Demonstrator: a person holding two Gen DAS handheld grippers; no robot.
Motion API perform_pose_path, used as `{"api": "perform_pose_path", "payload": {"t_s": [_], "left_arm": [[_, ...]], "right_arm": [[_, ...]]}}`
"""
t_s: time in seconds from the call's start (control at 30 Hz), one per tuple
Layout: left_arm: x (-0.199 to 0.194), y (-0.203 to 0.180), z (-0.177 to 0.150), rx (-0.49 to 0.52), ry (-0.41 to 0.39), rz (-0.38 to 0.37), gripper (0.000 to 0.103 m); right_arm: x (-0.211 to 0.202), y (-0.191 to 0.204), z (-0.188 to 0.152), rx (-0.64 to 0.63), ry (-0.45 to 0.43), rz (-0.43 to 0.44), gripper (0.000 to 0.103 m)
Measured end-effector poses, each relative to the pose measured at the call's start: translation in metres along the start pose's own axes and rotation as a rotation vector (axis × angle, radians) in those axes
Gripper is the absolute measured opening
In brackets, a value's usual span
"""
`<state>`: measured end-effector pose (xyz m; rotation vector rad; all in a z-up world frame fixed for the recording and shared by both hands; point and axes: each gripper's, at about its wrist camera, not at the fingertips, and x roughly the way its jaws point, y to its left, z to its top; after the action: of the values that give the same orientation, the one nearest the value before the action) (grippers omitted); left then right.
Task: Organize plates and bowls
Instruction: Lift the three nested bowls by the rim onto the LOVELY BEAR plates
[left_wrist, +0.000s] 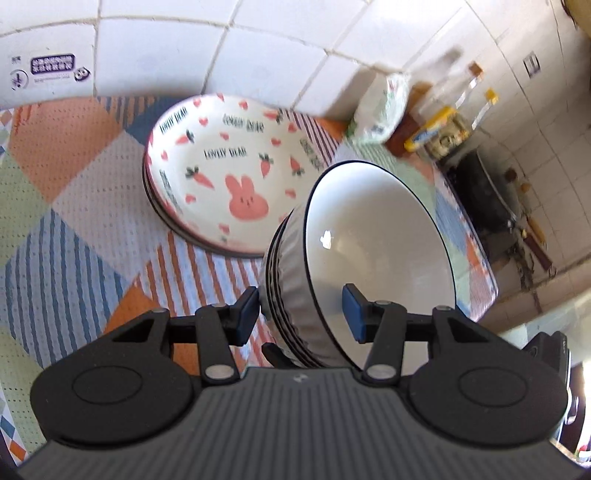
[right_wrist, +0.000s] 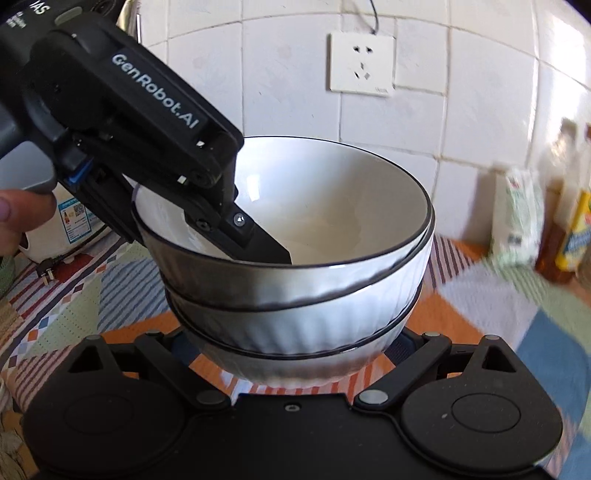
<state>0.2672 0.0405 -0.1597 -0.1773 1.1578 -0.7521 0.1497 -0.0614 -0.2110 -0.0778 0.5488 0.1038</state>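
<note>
Home kitchen, counter area. Evidence: white tiled wall (right_wrist: 295, 110) with a wall socket (right_wrist: 362, 63); a counter spread with a patchwork-patterned mat (left_wrist: 74, 206); bottles and jars of condiments (left_wrist: 439, 125) and a packaged bag (left_wrist: 380, 110) against the wall, a dark wok (left_wrist: 487, 192) beyond them. Also noted: a white appliance (right_wrist: 70, 225) with its plug (right_wrist: 46, 271) lying on the mat, a carrot-and-rabbit patterned plate stack (left_wrist: 221, 173), and nested white bowls (right_wrist: 303, 295).
</note>
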Motion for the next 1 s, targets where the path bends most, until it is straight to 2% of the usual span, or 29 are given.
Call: {"api": "perform_pose_path", "payload": {"t_s": [0.27, 0.5, 0.7, 1.0], "left_arm": [[0.001, -0.004, 0.039, -0.025, -0.061, 0.041, 0.048], [0.017, 0.001, 0.069, -0.064, -0.058, 0.085, 0.048], [0.037, 0.016, 0.079, -0.105, -0.061, 0.097, 0.048], [0.072, 0.036, 0.074, -0.218, -0.033, 0.114, 0.048]], "right_arm": [[0.023, -0.027, 0.037, -0.052, -0.008, 0.07, 0.098], [0.051, -0.045, 0.052, -0.082, 0.001, 0.11, 0.098], [0.08, -0.058, 0.054, -0.092, 0.017, 0.155, 0.098], [0.122, -0.059, 0.049, -0.142, 0.113, 0.204, 0.098]]}}
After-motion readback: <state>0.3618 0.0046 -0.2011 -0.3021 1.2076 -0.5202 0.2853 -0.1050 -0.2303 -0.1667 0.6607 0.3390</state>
